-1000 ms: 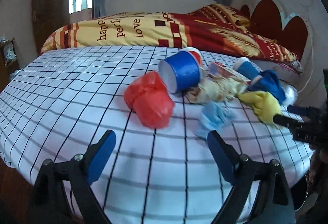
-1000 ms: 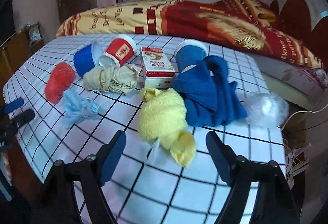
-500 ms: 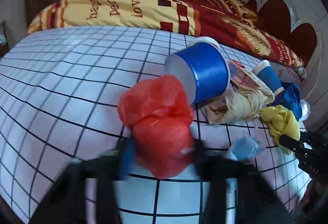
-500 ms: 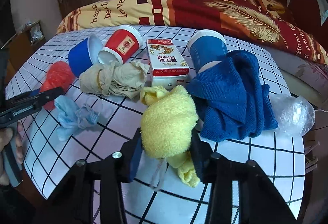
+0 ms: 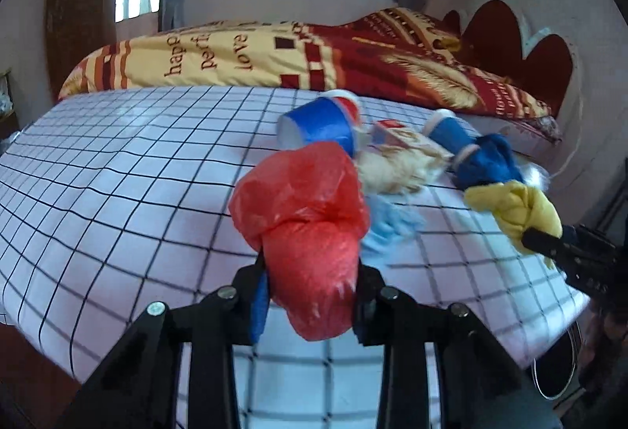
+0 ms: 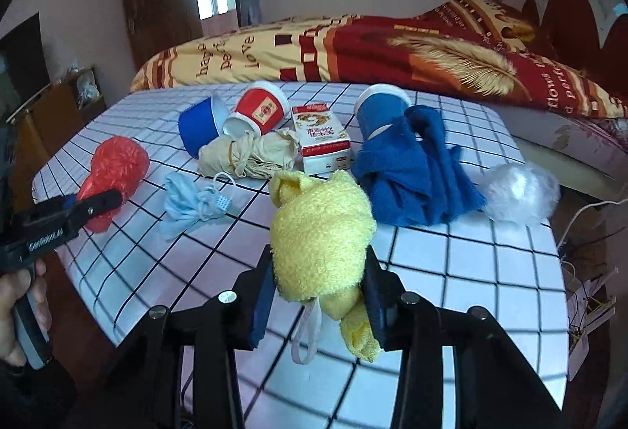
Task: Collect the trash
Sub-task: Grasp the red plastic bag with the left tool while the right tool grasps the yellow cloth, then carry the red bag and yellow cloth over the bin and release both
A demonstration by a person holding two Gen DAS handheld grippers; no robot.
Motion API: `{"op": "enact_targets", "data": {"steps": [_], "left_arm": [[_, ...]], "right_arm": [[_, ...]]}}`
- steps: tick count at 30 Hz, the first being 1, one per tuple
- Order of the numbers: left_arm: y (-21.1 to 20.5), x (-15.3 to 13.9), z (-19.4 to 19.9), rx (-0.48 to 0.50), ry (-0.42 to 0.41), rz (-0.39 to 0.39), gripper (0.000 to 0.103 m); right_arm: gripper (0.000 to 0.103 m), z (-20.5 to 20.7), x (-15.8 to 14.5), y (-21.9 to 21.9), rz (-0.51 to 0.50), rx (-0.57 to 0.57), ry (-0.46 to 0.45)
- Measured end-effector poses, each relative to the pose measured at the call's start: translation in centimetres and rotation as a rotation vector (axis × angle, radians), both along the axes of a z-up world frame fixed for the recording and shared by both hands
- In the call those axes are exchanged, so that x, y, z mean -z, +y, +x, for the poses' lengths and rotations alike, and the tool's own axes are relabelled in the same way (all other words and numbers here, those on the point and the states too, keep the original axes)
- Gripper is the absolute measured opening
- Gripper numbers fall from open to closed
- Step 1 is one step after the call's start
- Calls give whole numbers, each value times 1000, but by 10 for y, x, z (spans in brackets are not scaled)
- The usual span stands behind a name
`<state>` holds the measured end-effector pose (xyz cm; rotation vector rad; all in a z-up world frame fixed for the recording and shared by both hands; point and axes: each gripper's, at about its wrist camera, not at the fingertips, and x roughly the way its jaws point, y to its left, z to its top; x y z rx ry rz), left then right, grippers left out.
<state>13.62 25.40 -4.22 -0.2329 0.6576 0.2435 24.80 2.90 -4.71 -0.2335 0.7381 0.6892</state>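
Between left tool [image 5: 310, 295] pads, red bag [image 5: 306, 217]

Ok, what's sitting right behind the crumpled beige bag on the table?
Behind the beige bag lie a blue cup and a red cup, both tipped over, mouths toward it. The bag covers part of their rims; their insides can't be seen.

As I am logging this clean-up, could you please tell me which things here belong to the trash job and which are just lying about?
Part of the job:
- red plastic bag, clamped in the left hand-held gripper
- yellow cloth, clamped in the right hand-held gripper
- blue cups, red cup, carton, face mask, beige bag, clear bag

Just there:
- checked tablecloth
- quilt
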Motion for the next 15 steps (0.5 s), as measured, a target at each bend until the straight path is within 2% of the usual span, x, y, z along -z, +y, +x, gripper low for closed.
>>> {"op": "enact_targets", "data": {"steps": [7, 15], "left_arm": [[-54, -9, -19, 86, -22, 23, 35], [-107, -9, -19, 186, -27, 20, 35]], "right_arm": [[43, -28, -13, -47, 44, 45, -36], [42, -56, -18, -103, 47, 101, -66]]}}
